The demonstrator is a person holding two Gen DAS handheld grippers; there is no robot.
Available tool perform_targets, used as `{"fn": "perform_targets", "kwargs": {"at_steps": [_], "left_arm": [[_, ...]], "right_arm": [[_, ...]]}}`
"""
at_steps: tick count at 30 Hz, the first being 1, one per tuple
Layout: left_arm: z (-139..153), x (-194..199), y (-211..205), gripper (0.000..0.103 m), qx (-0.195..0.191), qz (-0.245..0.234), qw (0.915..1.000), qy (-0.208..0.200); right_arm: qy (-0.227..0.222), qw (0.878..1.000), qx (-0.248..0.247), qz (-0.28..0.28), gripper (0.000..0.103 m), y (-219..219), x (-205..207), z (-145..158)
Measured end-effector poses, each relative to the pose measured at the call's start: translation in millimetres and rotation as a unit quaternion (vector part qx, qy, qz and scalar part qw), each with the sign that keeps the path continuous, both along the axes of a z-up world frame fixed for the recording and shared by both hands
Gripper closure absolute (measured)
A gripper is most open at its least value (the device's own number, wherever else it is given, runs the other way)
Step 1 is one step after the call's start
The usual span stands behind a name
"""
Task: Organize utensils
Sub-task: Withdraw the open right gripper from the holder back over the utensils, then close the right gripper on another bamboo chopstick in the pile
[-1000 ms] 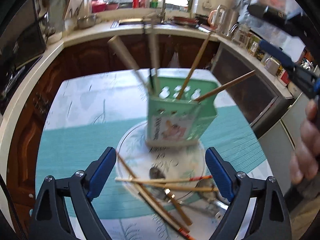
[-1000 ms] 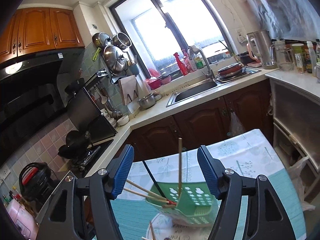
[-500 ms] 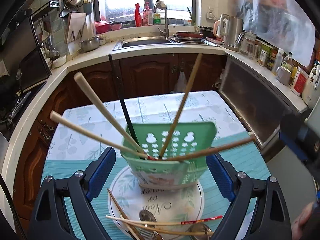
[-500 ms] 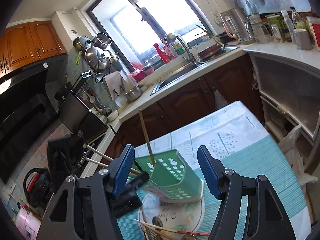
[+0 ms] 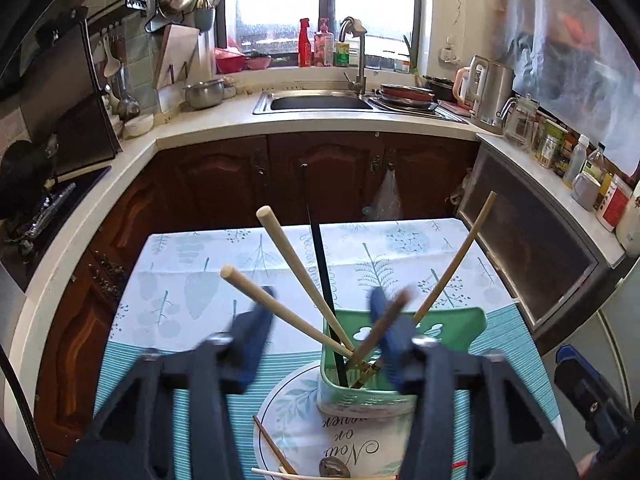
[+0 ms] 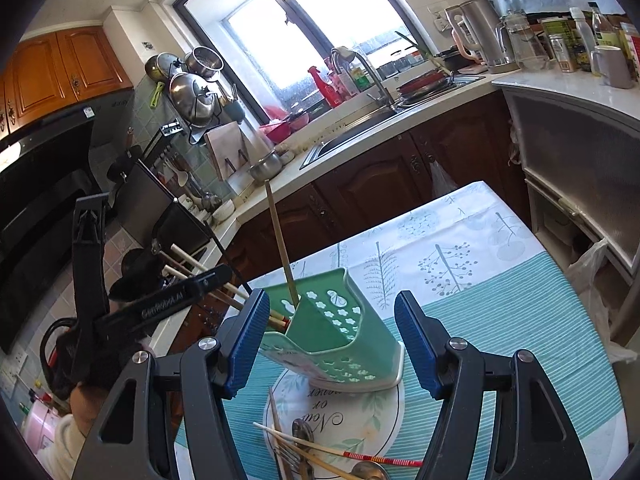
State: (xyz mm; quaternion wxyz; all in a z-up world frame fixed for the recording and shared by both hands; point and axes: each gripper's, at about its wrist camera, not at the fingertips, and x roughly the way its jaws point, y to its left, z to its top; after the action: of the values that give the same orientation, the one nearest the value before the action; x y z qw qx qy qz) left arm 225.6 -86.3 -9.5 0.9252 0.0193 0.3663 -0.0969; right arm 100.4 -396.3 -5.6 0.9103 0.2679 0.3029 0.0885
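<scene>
Chopsticks [image 6: 340, 454] and spoons lie loose at the plate's [image 6: 384, 416] near edge, awaiting sorting. Right gripper [image 6: 330, 344] gapes empty before the green holder [image 6: 340, 344]. Left gripper [image 5: 316, 344], jaws just narrowing, blurs over its rim; grip uncertain.

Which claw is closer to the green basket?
Left. The left gripper is at the green basket, over its rim among the chopsticks; the right gripper sits back, framing it.

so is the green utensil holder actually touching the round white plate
Touching. In the right wrist view the green utensil holder rests its base directly on the round white plate, with no gap under its lower edge.
</scene>
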Motion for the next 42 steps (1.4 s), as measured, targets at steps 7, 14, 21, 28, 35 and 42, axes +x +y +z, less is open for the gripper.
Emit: {"fn": "perform_targets", "kwargs": {"at_steps": [7,14,21,28,35,42], "left_arm": [[-7.0,17.8,14.1,0.093,-0.038,0.001,0.999,0.022],[-5.9,20.9,25.2,0.073,-0.058,0.004,0.9975,0.041],[18.2,7.0,33.3,0.057,-0.052,0.0,0.9984,0.022],[49.3,-25.1,58.3,0.056,-0.05,-0.002,0.9986,0.014],[51.6,-82.9,102.2,0.056,-0.075,0.016,0.9968,0.024],[-21.5,-103.0,120.0,0.056,-0.075,0.014,0.9887,0.129]], "right_arm": [[0.004,0.999,-0.027,0.04,0.038,24.3,11.3,-1.0],[0.022,0.988,-0.084,0.13,0.038,56.5,12.1,-14.2],[0.064,0.957,-0.155,0.235,0.042,94.5,16.7,-44.0],[0.1,0.929,-0.2,0.295,0.059,125.6,20.1,-76.6],[0.101,0.894,-0.26,0.351,0.069,162.3,9.2,-104.7],[0.11,0.851,-0.325,0.397,0.077,187.6,3.9,-127.2]]}}
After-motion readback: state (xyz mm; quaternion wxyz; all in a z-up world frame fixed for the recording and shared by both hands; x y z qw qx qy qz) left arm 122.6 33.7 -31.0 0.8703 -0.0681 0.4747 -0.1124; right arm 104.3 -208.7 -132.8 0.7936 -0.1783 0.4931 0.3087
